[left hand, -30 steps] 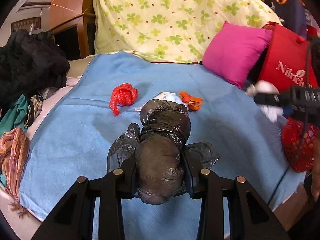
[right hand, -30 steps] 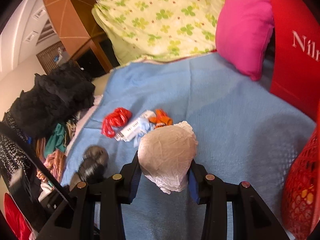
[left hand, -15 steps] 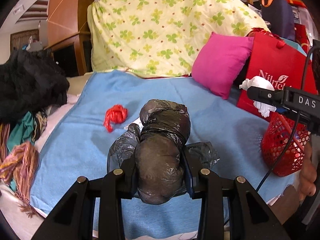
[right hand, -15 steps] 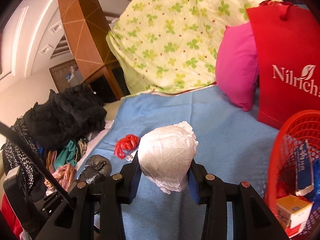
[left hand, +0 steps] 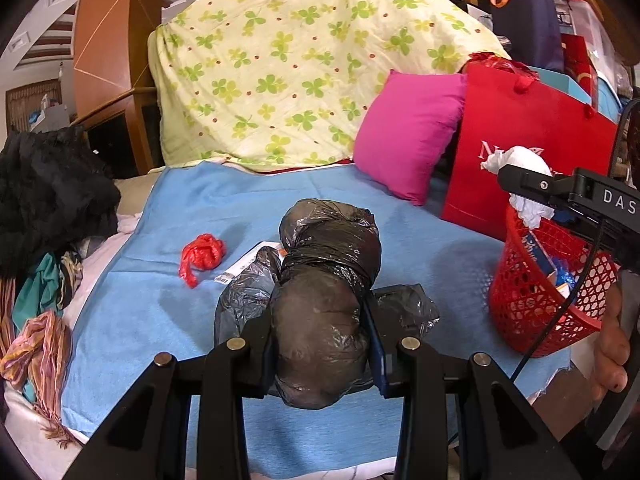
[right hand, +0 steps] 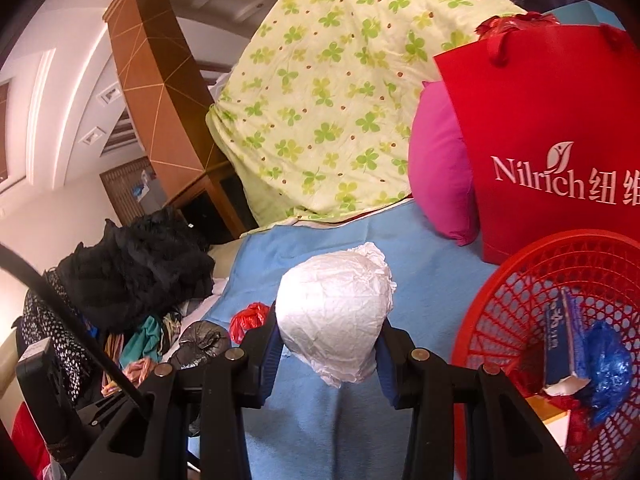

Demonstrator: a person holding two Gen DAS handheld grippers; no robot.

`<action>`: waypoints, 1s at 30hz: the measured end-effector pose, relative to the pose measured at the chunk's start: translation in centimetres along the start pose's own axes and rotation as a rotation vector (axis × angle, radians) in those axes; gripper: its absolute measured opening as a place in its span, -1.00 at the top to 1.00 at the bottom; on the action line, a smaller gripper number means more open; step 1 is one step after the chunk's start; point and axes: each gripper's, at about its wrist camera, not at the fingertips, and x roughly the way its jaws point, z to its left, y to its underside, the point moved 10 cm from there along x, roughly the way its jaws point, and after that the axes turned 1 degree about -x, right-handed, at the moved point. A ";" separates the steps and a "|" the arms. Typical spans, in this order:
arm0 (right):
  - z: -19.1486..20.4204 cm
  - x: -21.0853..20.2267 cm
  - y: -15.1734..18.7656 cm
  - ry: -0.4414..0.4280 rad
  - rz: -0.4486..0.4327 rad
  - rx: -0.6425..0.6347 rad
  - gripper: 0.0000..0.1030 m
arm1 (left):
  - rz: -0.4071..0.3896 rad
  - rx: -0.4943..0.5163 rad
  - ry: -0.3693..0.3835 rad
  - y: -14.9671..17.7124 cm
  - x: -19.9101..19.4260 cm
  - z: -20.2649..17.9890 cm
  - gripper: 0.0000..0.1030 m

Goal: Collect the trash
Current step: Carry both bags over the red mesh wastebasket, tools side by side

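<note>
Above the blue blanket (left hand: 160, 320) of the bed, two pieces of trash were held clear of the surface. The left gripper (left hand: 320, 348) was closed on a black plastic bundle (left hand: 324, 308), its pads pressed against the lower lobe while the knotted upper lobe stuck out forward beyond the fingers. The right gripper (right hand: 330, 344) was clamped on a crumpled white wad (right hand: 334, 312), which bulged up and out between the blue pads. In the left wrist view the right gripper was seen from the side at the bed's right edge, with the white wad poised just over the rim of a red mesh basket (left hand: 532, 300). The basket stood at the near right corner of the blanket and a blue carton (right hand: 564, 340), a blue plastic scrap (right hand: 608, 364) and a small box were seen inside it. Behind the basket a red paper bag (right hand: 560, 120) was propped upright, with a pink cushion (left hand: 408, 132) touching its left side. Left on the blanket near its middle were a red plastic scrap (left hand: 202, 254) and a white printed wrapper (left hand: 244, 266), the latter partly hidden by the black bundle. A floral sheet (left hand: 300, 60) was draped over the far end, and dark clothes (left hand: 48, 192) were heaped along the left edge.
</note>
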 end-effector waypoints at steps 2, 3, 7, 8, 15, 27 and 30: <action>-0.5 -0.3 -0.2 0.002 -0.009 0.006 0.16 | -0.003 0.009 0.004 -0.2 -0.1 -0.7 0.25; -0.7 -0.5 -0.4 0.001 -0.012 0.010 0.16 | -0.004 0.015 0.007 -0.3 -0.1 -1.0 0.25; -1.5 -1.3 -0.7 -0.001 -0.026 0.023 0.16 | -0.007 0.030 0.017 -0.6 -0.3 -2.2 0.25; -1.8 -1.5 -0.8 0.000 -0.029 0.026 0.16 | -0.010 0.037 0.019 -0.7 -0.3 -2.6 0.25; -3.2 -2.5 -1.3 0.004 -0.047 0.047 0.16 | -0.019 0.059 0.037 -1.5 -0.6 -4.8 0.25; -5.5 -4.1 -2.1 0.005 -0.076 0.099 0.15 | -0.028 0.101 0.079 -2.1 -1.3 -8.0 0.25; -6.2 -4.5 -2.3 0.005 -0.085 0.114 0.15 | -0.033 0.115 0.085 -2.3 -1.4 -8.8 0.24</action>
